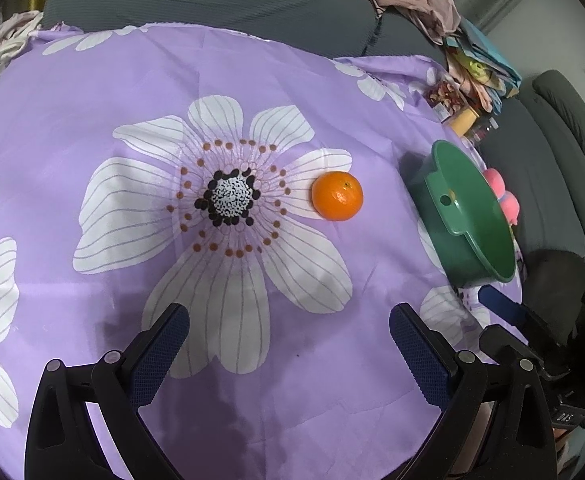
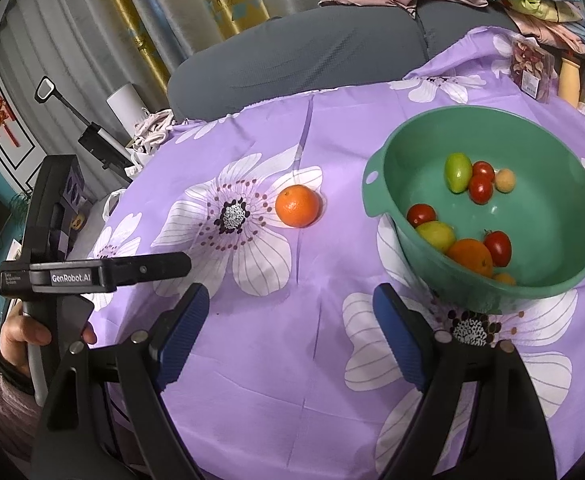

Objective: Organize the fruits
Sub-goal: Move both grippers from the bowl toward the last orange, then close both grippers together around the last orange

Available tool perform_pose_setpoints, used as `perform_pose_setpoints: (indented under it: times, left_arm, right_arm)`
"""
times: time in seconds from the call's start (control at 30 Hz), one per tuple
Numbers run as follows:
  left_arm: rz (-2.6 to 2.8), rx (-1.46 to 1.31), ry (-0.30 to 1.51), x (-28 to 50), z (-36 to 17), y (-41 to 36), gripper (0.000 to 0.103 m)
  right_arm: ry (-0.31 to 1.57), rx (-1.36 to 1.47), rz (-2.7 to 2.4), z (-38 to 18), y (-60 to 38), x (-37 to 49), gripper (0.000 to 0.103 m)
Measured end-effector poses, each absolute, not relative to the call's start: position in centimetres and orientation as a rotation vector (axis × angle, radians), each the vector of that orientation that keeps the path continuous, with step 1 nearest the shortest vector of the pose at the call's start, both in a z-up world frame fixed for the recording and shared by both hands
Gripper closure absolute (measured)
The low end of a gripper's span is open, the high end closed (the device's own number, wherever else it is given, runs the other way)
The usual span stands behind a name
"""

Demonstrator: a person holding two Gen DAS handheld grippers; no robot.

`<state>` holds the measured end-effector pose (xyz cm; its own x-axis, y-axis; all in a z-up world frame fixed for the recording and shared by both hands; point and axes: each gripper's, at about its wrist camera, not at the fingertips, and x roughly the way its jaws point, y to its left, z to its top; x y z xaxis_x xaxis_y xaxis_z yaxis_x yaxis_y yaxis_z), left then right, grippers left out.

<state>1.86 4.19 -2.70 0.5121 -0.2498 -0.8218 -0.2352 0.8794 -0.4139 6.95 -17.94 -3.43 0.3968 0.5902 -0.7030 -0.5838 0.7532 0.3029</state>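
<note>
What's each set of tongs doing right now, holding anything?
Left tongs: open, holding nothing, above the purple cloth.
Right tongs: open, holding nothing; the orange lies untouched on the cloth ahead.

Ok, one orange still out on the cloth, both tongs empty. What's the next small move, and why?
Probably ease the right tongs forward toward the orange and straddle it. It sits alone on the purple cloth, just left of the green bowl that already holds the other fruit, and these tongs are open, empty and nearest the bowl.
</note>
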Motion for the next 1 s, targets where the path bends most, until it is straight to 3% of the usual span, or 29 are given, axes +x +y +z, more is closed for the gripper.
perform_pose_setpoints:
  times: [1.0]
  left_arm:
    - [-0.133,-0.511,1.065,7.7,-3.2,4.0,0.003]
  right_arm:
    - [0.958,-0.087,0.774,-5.9,-13.2,10.5,0.018]
